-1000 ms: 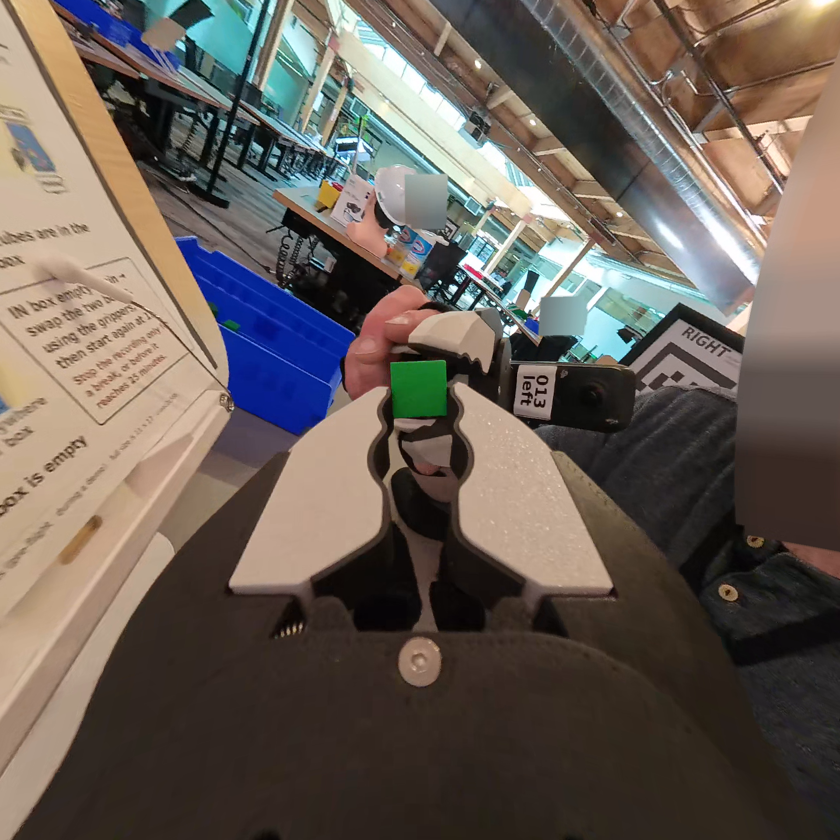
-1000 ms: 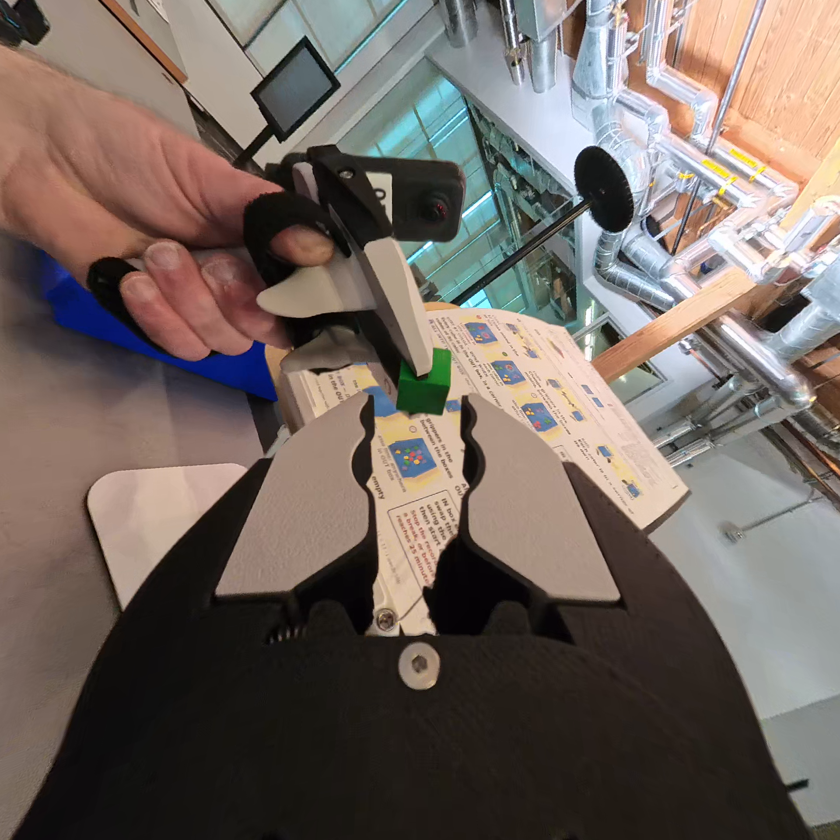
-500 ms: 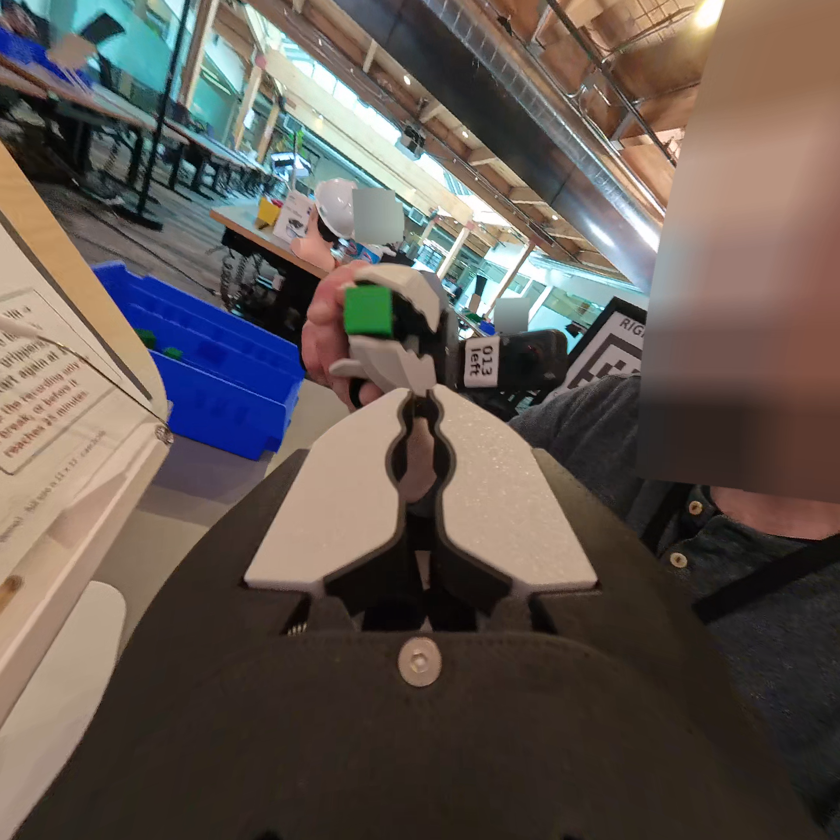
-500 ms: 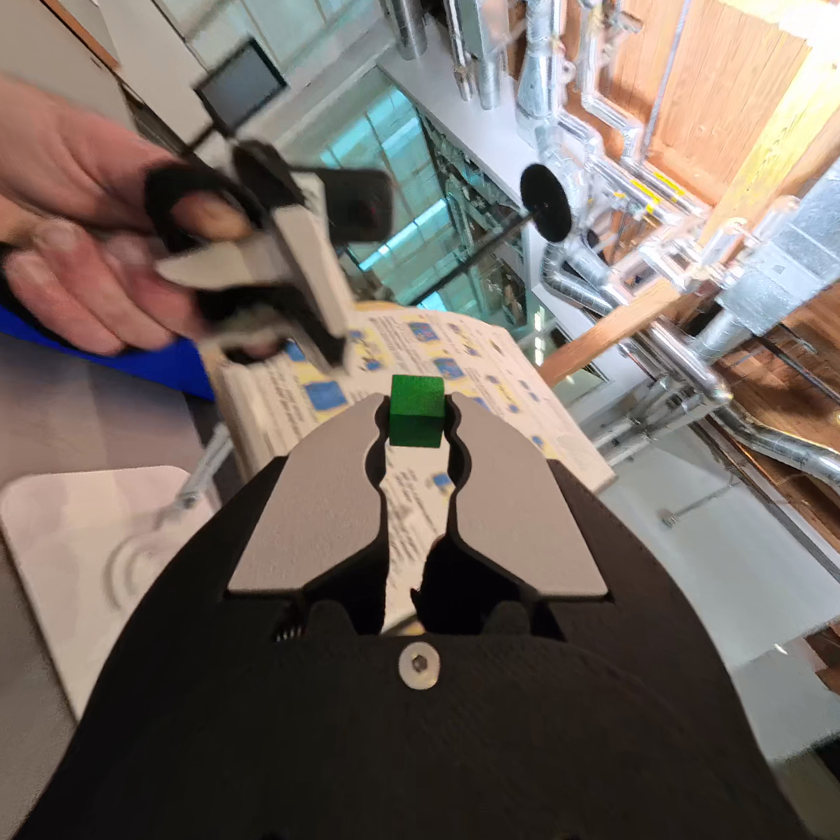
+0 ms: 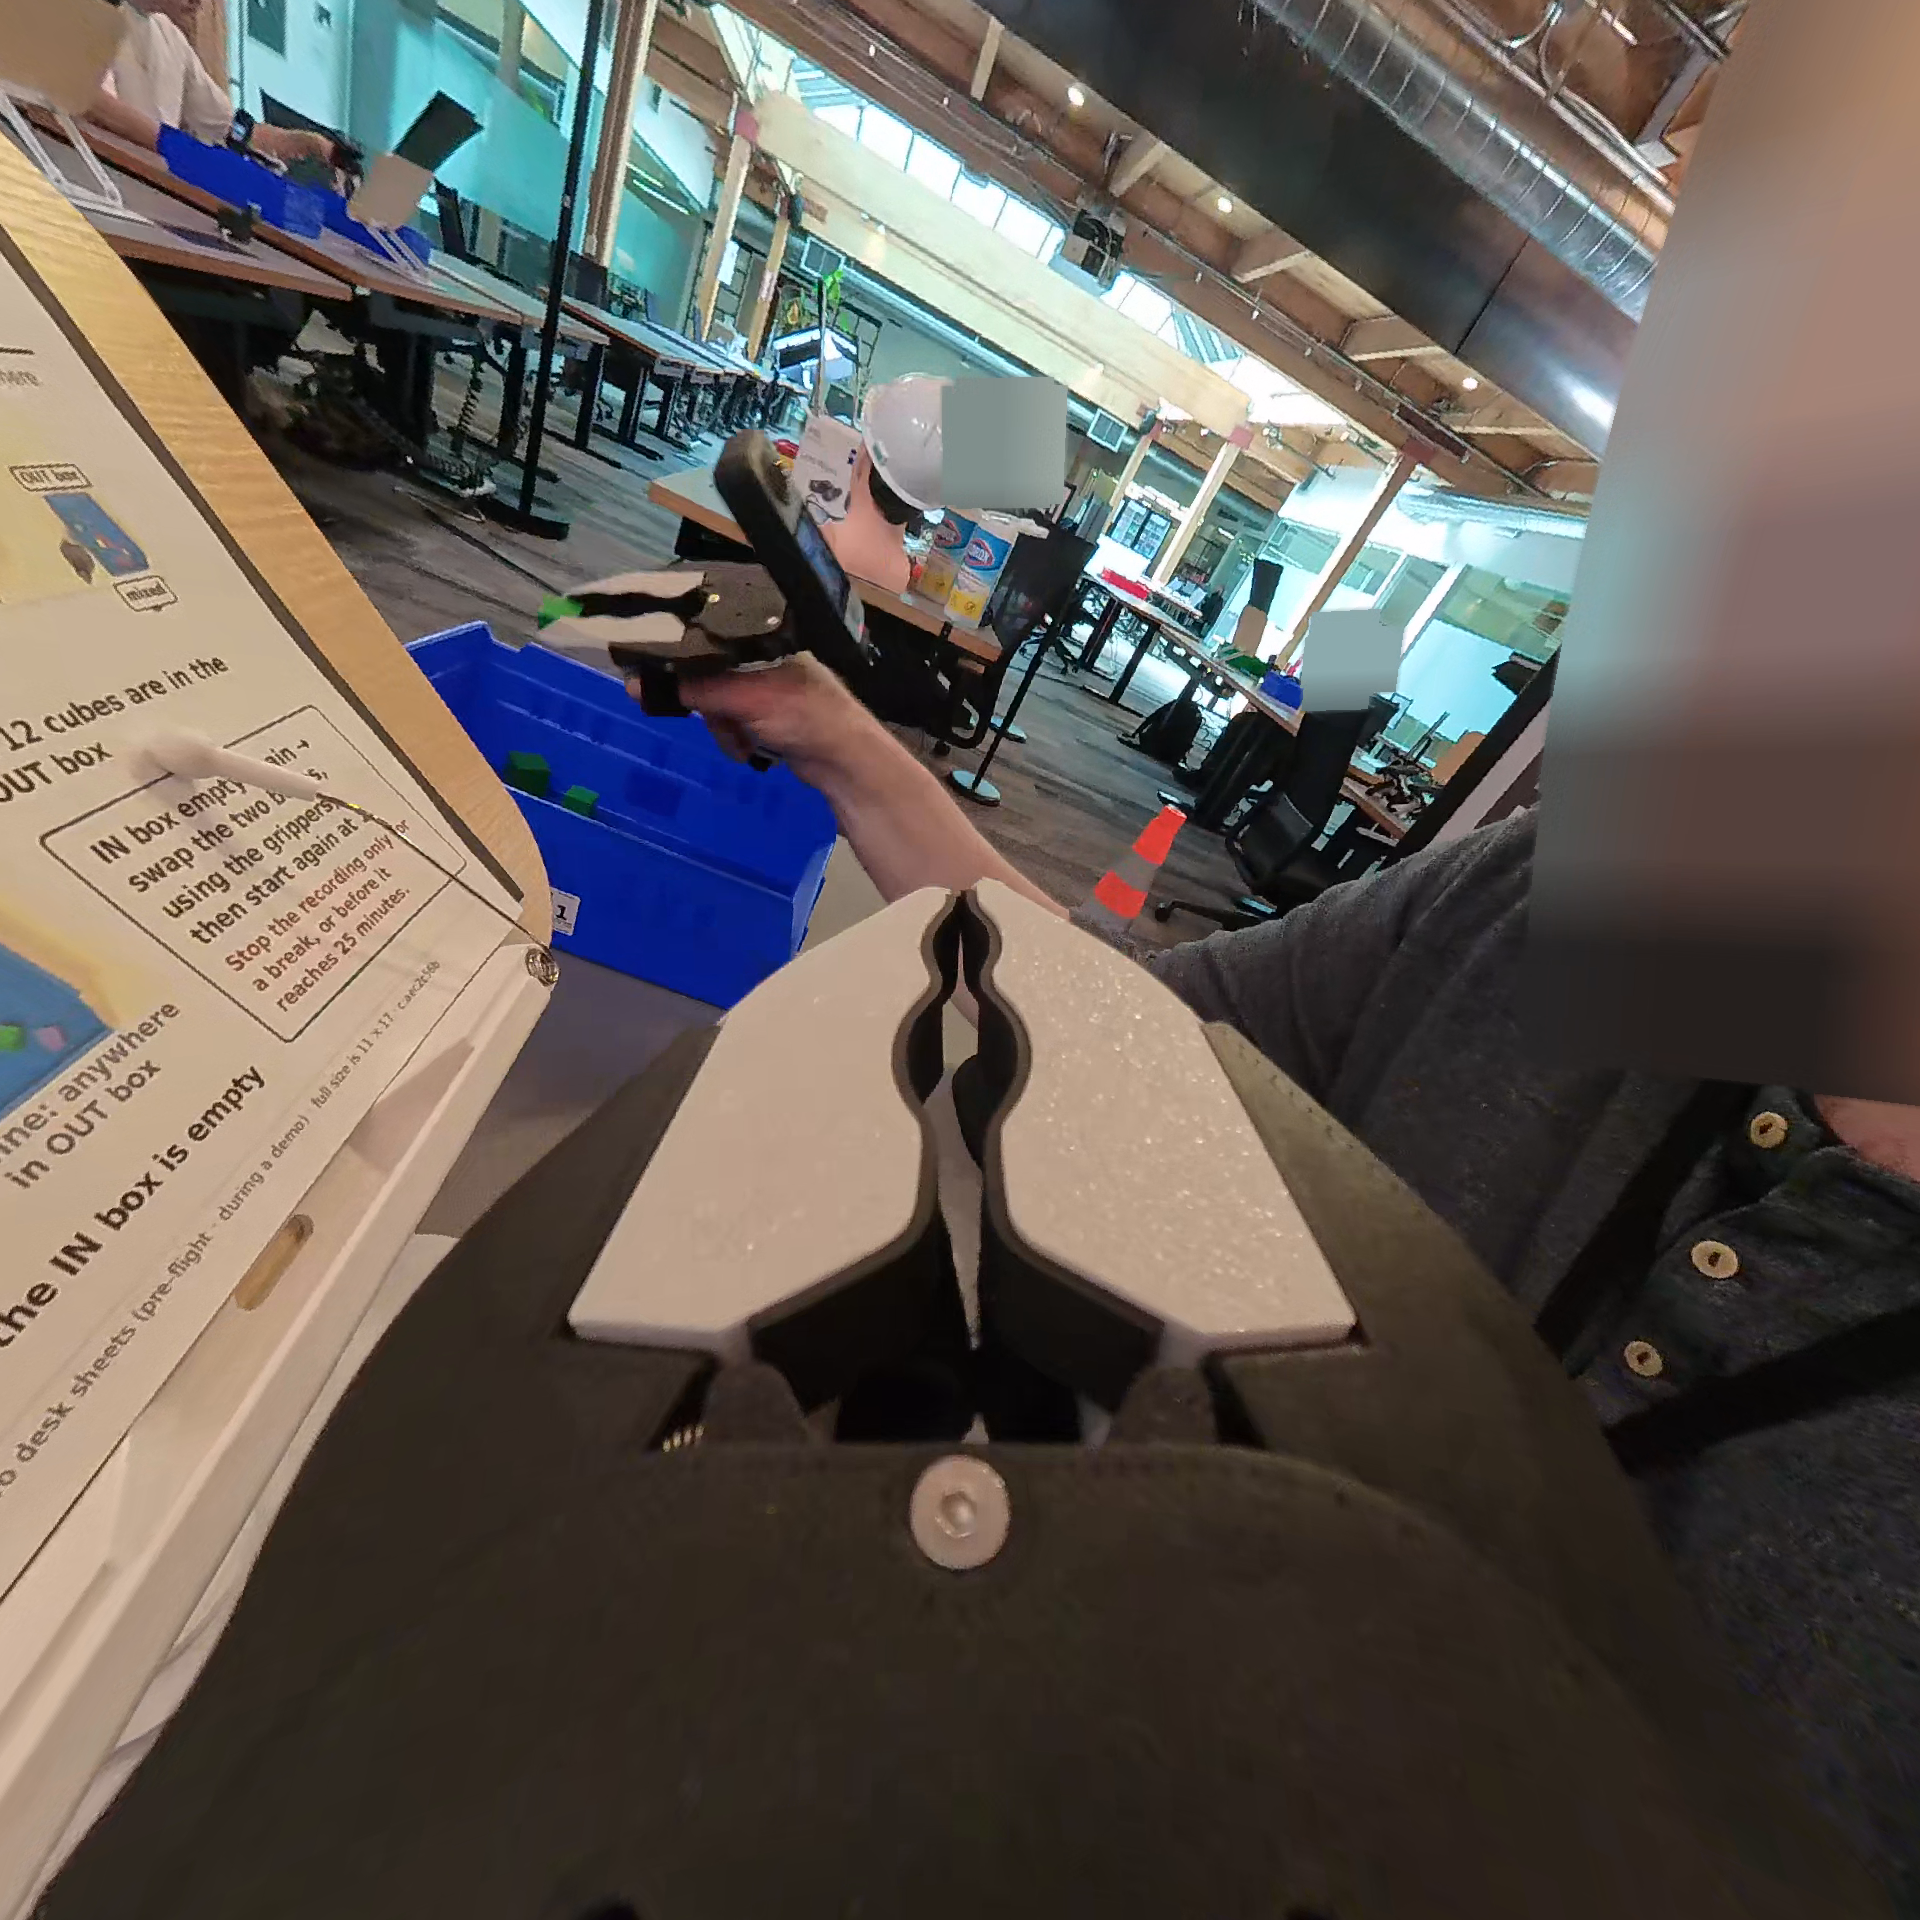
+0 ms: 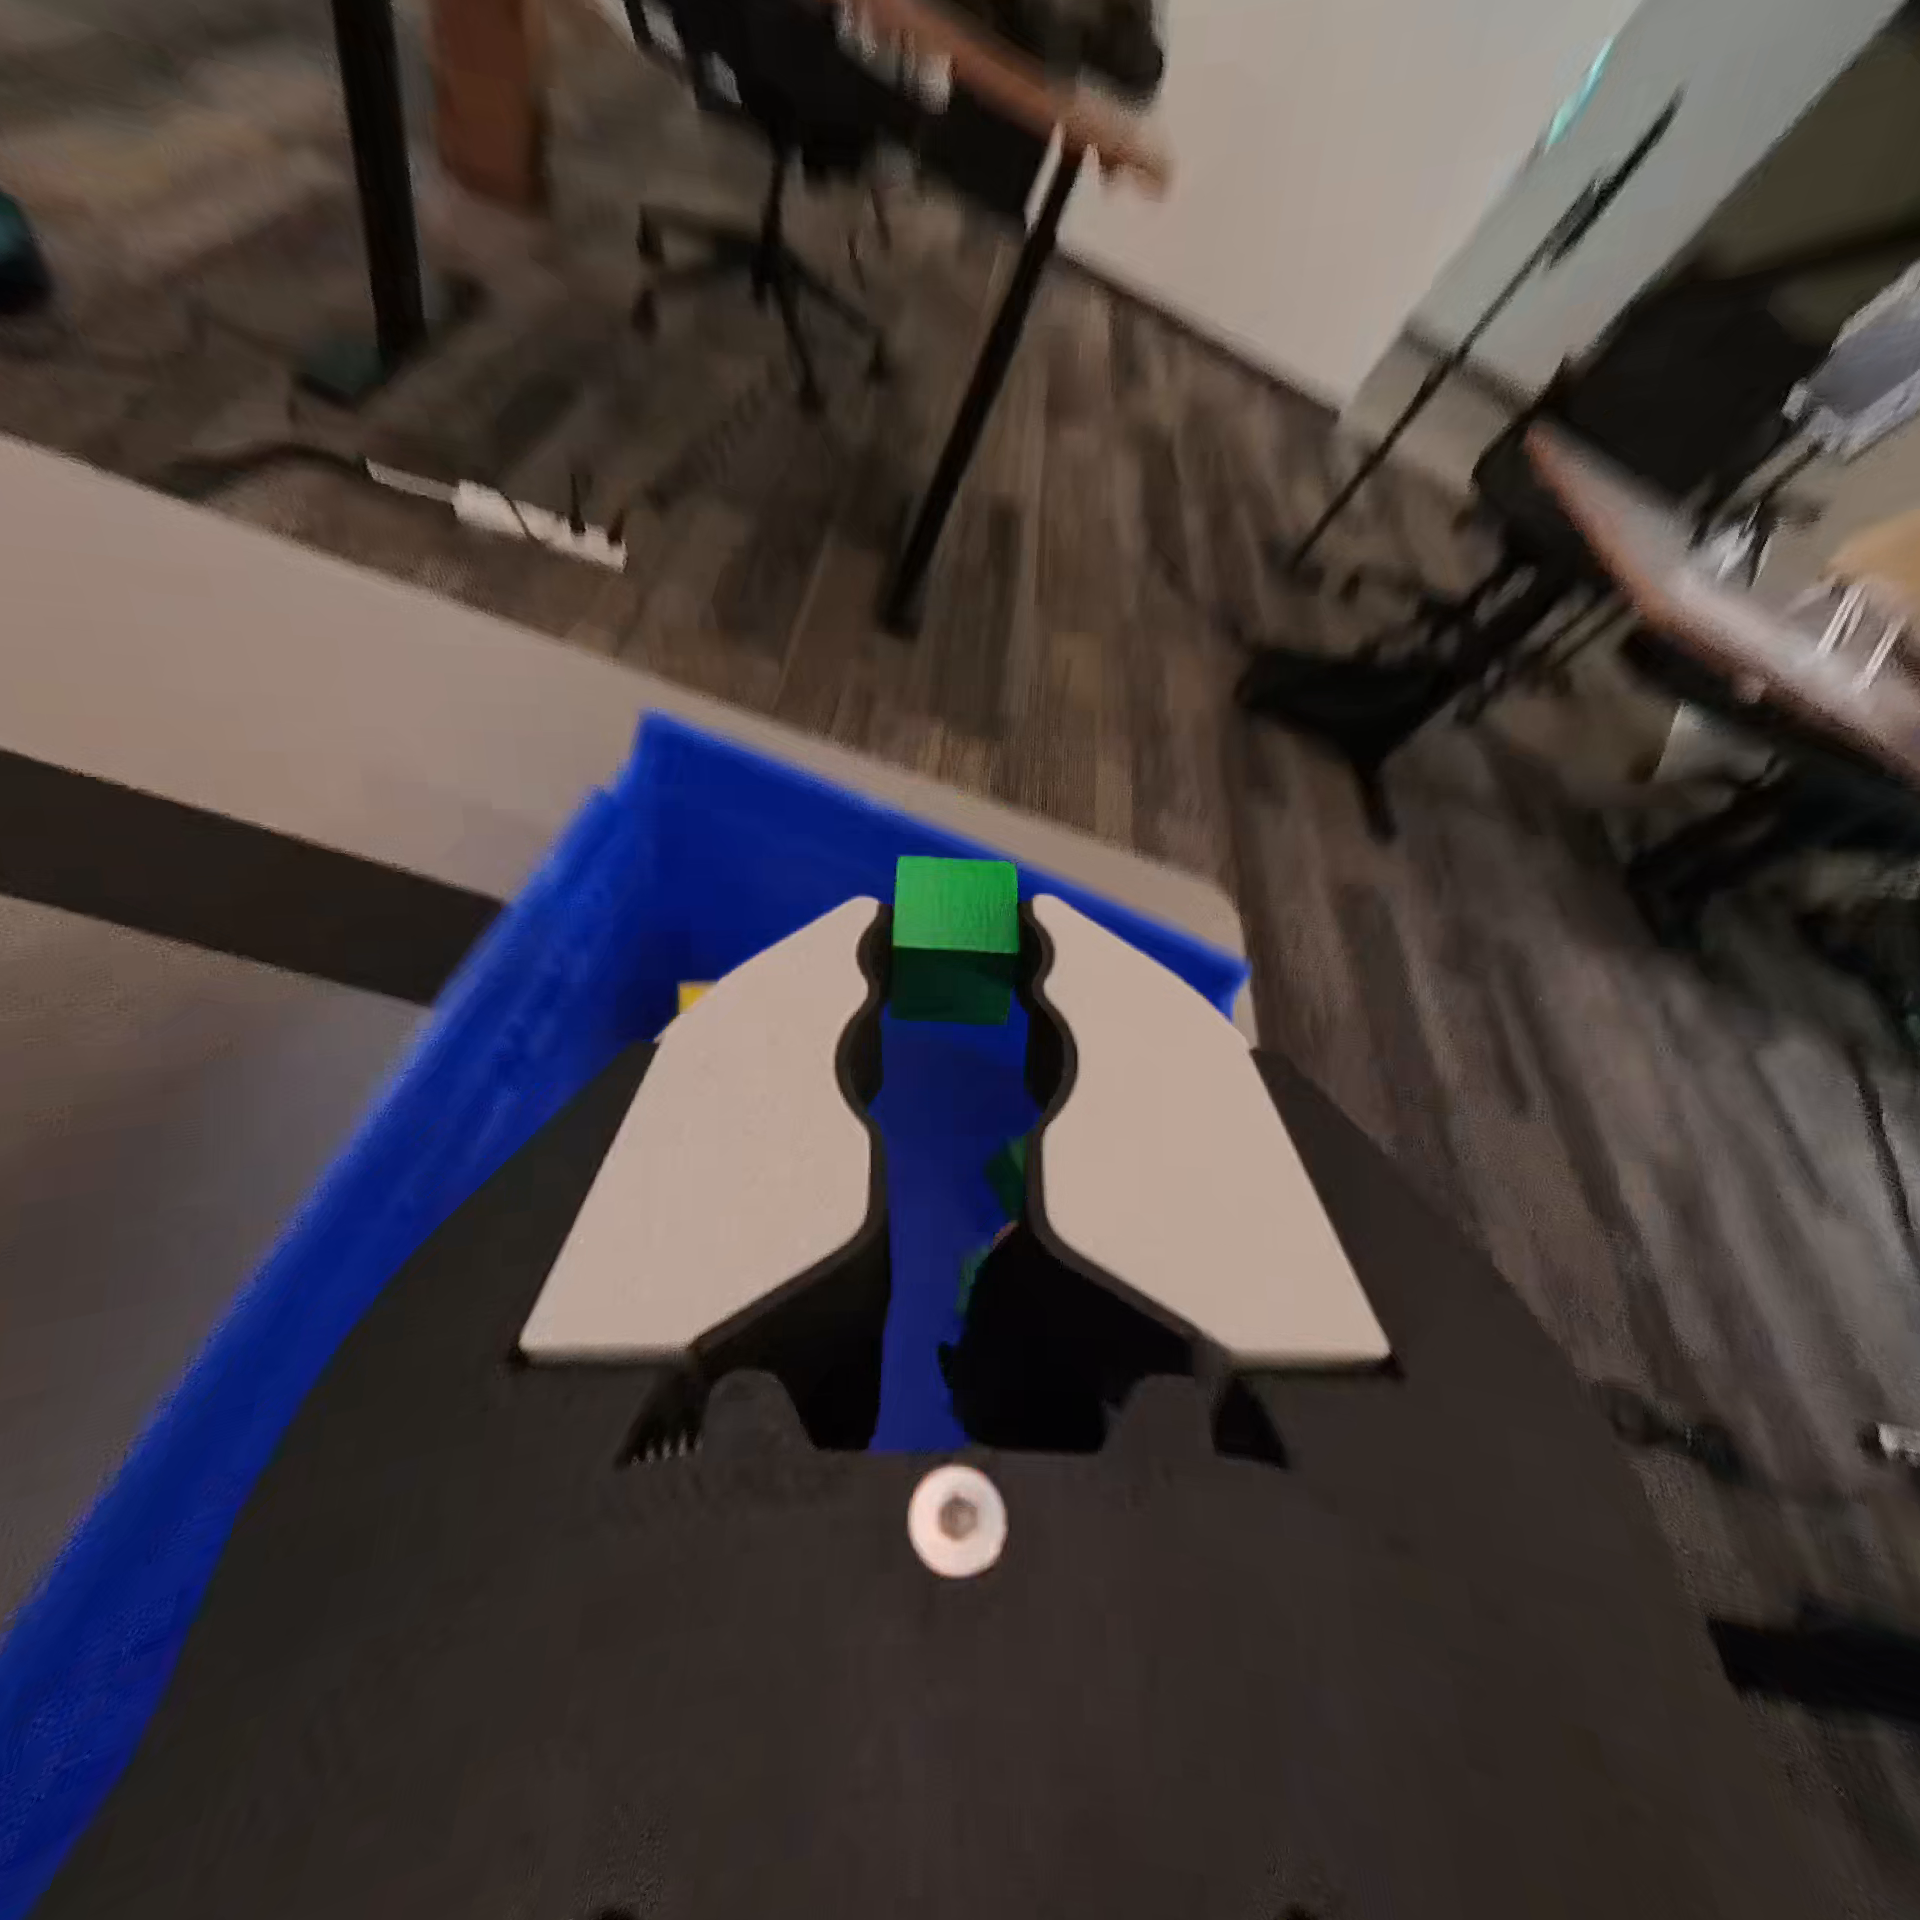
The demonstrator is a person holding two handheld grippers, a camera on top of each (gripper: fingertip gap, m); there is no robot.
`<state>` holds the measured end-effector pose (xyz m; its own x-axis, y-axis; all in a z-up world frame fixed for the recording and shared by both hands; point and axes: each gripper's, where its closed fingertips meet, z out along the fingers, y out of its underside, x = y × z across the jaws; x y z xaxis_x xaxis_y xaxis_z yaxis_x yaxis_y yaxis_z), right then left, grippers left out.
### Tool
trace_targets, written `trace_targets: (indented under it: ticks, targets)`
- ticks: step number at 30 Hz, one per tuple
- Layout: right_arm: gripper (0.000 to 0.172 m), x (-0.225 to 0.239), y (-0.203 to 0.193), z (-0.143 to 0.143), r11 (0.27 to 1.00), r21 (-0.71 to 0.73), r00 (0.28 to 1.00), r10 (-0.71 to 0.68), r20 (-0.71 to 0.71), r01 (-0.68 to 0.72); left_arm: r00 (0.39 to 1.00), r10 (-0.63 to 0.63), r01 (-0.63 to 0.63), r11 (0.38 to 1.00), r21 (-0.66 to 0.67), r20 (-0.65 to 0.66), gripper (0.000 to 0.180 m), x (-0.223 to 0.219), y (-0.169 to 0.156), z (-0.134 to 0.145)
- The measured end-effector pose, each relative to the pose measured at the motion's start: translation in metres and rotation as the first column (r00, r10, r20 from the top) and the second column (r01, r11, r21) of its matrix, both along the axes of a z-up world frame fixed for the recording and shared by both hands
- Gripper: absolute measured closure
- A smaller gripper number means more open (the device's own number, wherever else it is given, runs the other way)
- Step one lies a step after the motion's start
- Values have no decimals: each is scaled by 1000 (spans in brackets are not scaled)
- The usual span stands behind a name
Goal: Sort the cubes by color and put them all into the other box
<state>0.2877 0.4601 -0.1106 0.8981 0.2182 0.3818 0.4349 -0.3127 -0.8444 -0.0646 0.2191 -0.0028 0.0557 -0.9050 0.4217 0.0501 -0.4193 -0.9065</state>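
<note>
In the right wrist view my right gripper (image 6: pixel 956 940) is shut on a green cube (image 6: pixel 954 902), with both pads pressed on its sides. It holds the cube above the blue box (image 6: pixel 436 1101). A yellow cube (image 6: pixel 690 997) and green cubes (image 6: pixel 1006 1174) lie inside the box. In the left wrist view my left gripper (image 5: pixel 961 902) is shut with nothing between its pads. Farther off in that view, the right gripper (image 5: pixel 569 615) holds the green cube (image 5: pixel 557 609) over the blue box (image 5: pixel 665 883), where two green cubes (image 5: pixel 527 771) lie.
A white instruction board (image 5: pixel 177 852) on a wooden stand is close on my left. A person's sleeve (image 5: pixel 1455 1039) is on the right. The grey table (image 6: pixel 208 644) ends just past the box, with floor, table legs and an orange cone (image 5: pixel 1138 868) beyond it.
The left gripper held the green cube; the right gripper closed on it and took it. The left pads then came together on air. The right gripper swung over the blue box.
</note>
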Motion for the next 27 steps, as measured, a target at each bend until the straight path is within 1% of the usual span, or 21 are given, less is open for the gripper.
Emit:
trace_targets:
  ticks: [3,6,9,12,15,17,19,21,22,25,27]
  targets:
    - [148,30,8,-51,984,-152,996,-85,39,90,1000,11,-11,1000,-6,0,180,-1,3,-2]
    - [148,45,11,-87,958,-252,991,-130,41,136,1000,15,-15,1000,-7,-3,180,-2,5,-3]
    - [148,53,12,-111,935,-319,987,-155,31,156,1000,16,-16,1000,-9,-8,180,-2,6,-5]
    - [148,57,11,-130,917,-364,986,-149,70,165,1000,20,-20,1000,-9,-12,180,-2,7,-7]
    - [148,59,11,-145,901,-397,984,-151,90,175,999,22,-22,1000,-9,-24,180,0,8,-10]
    - [148,66,11,-152,893,-399,976,-163,144,208,1000,17,-18,1000,-12,-19,180,0,8,-9]
    - [148,67,12,-156,889,-402,972,-169,160,221,999,20,-20,1000,-10,-25,180,1,8,-10]
    - [148,72,12,-159,881,-398,958,-171,232,254,1000,18,-18,1000,-11,-26,180,1,8,-11]
    - [143,71,11,-161,878,-404,955,-166,246,257,1000,16,-16,1000,-13,-24,180,1,8,-11]
    - [134,72,11,-155,878,-392,945,-170,280,274,999,17,-18,1000,-9,-31,180,1,8,-12]
    - [134,67,12,-138,896,-361,949,-167,267,259,999,15,-15,1000,-4,-28,180,0,7,-10]
